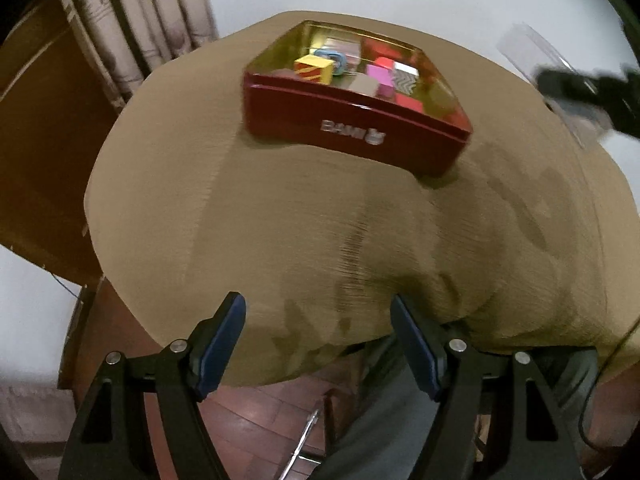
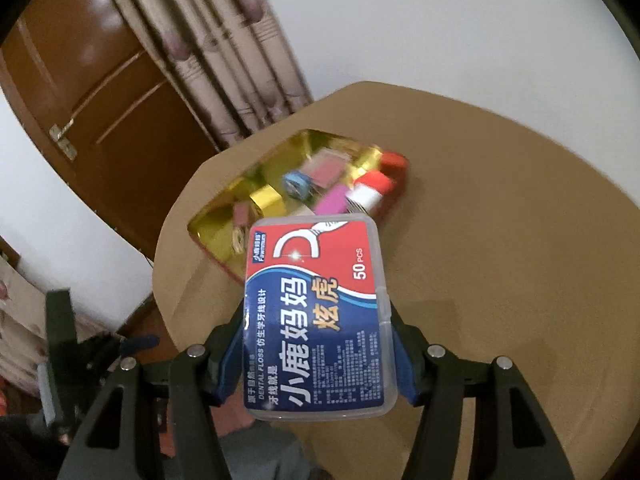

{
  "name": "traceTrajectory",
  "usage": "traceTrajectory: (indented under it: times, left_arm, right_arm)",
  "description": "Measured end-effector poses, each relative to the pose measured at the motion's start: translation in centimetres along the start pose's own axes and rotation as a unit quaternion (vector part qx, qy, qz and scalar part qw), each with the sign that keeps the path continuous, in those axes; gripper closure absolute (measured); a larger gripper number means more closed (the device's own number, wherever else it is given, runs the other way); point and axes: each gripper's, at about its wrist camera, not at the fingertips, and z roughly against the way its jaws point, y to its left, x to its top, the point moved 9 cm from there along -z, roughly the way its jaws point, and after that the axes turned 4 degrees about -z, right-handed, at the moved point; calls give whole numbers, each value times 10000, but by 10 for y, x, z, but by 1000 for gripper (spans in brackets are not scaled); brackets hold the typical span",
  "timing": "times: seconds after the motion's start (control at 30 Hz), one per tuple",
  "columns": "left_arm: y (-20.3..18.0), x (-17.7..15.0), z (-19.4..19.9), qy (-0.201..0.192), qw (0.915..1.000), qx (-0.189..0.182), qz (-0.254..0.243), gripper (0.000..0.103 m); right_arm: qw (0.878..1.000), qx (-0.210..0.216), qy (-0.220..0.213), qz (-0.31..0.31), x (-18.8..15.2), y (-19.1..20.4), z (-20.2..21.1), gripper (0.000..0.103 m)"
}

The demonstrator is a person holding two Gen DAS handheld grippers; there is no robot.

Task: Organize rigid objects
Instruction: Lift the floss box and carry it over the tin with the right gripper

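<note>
The right gripper (image 2: 320,344) is clamped on a clear dental floss box (image 2: 316,316), held by its 2 long sides above the round table (image 2: 500,280), probably so that it can go flat into the red tin (image 2: 224,236) with the small blocks. The left gripper (image 1: 318,344) has its jaws apart, with nothing between them, waiting near the table's edge.

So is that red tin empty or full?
Partly full: the tin holds coloured blocks, with gold bottom showing between them.
</note>
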Motion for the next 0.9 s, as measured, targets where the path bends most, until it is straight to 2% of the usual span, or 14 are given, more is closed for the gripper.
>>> traceTrajectory:
  times: [0.1,0.2,0.3,0.47,0.63,0.9]
  left_arm:
    - [6,-2,1,-2,9998,-114,158,32]
    - [10,1,1,-43,9999,-50,114,32]
    - [18,6,0,-105,9999,96,94,32]
    - [25,6,-3,-75,9997,60,245,32]
    - [31,5,-8,-31,9994,209,257,32]
    - [29,3,-11,28,9995,153,282,32]
  right_arm:
    - [9998,-2,174,31,26,15,-35,41]
    - [9992,38,405,-46,41,25,-69,41]
    - [9977,-116,662,44,47,31,-100,41]
    - [9963,-339,779,106,56,32,-135,41]
    - [9947,-480,894,-135,63,19,-156,41]
    - [9933,-562,988,-225,73,19,-172,41]
